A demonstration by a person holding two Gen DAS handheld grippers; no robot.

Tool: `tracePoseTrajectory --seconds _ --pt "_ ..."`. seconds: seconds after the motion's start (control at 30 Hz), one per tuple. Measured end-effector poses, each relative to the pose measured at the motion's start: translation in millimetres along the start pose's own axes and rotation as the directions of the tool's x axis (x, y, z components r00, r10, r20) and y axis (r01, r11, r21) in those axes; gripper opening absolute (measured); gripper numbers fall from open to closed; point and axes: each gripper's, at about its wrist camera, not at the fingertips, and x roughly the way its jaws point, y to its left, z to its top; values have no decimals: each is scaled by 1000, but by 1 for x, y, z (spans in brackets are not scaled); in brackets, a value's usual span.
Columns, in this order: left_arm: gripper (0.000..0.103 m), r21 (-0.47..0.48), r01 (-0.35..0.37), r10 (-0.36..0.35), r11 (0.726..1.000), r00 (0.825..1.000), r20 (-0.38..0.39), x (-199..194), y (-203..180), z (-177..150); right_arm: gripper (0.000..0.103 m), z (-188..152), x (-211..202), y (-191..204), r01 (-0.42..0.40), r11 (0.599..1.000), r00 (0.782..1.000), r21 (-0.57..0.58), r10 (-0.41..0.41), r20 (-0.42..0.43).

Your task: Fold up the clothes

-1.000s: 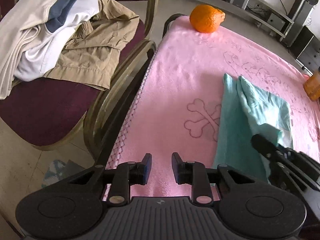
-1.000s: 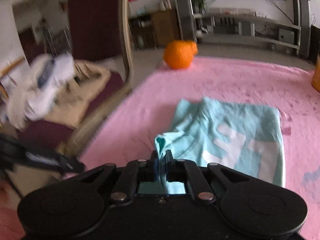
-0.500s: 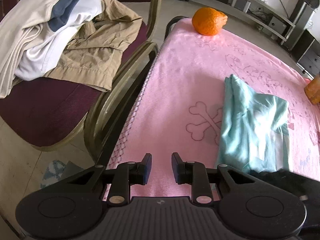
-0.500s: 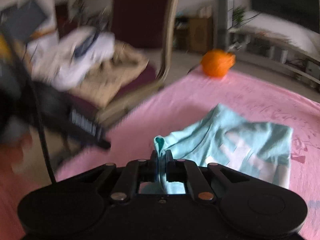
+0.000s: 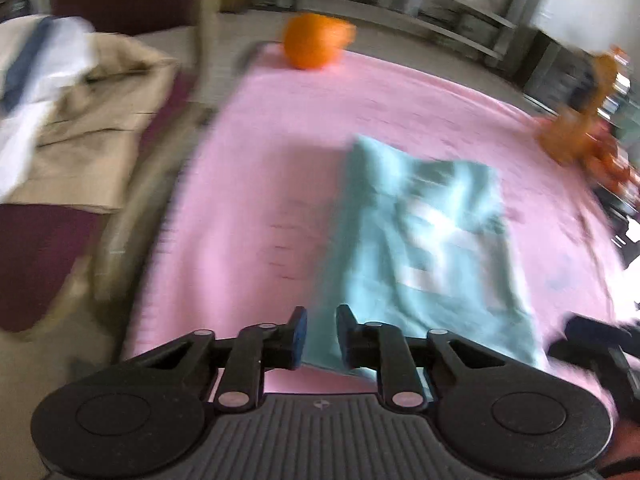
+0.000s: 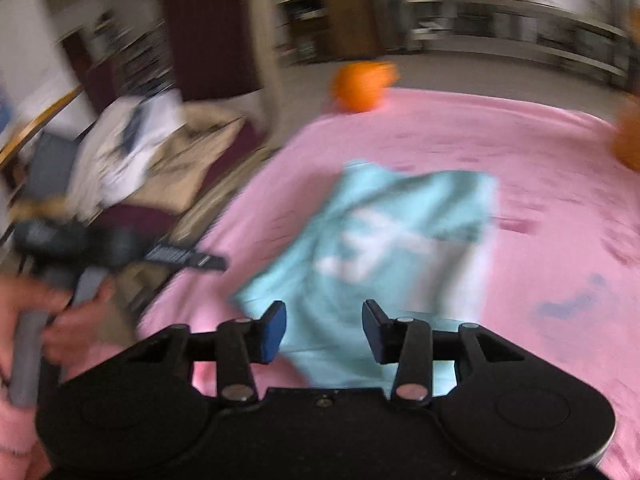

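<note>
On the chair (image 5: pixel 36 240) — heaped clothes (image 5: pixel 80 120), no containers.

— Where's the shirt?
— The pale teal shirt (image 5: pixel 424 240) lies folded and rumpled on the pink table (image 5: pixel 256 184), white print up, its near edge between the left tongs (image 5: pixel 321 336).
— And the right tongs (image 6: pixel 324 330)?
— Above its near end, blurred.

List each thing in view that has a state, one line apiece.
teal shirt: partly folded, flat on the pink blanket.
right gripper: jaws opening, gripping nothing.
left gripper: jaws closing, shirt edge between them, not pinched.
clothes on the chair: heaped, unfolded.
</note>
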Motion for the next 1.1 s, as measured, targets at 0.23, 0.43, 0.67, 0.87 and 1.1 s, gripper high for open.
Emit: tracePoseTrajectory --seconds 0.23,0.43,0.67,0.87,1.1 --pt "10 168 -90 106 982 990 -90 32 -35 -16 10 -33 42 -44 -2 995 997 99 9 -71" --pt "11 126 -87 95 988 994 -58 21 -27 -16 6 -46 42 -38 51 998 983 -40 -57 -177" --pt "10 44 3 -7 999 995 98 -29 -20 14 8 -1 -28 -50 22 997 999 76 -19 -47" --pt "20 100 -56 44 993 992 117 -18 -40 50 14 59 -62 -56 26 1000 996 13 -26 84" --pt "27 -6 -67 68 998 996 54 61 -25 103 50 68 23 -107 23 998 998 51 -26 57"
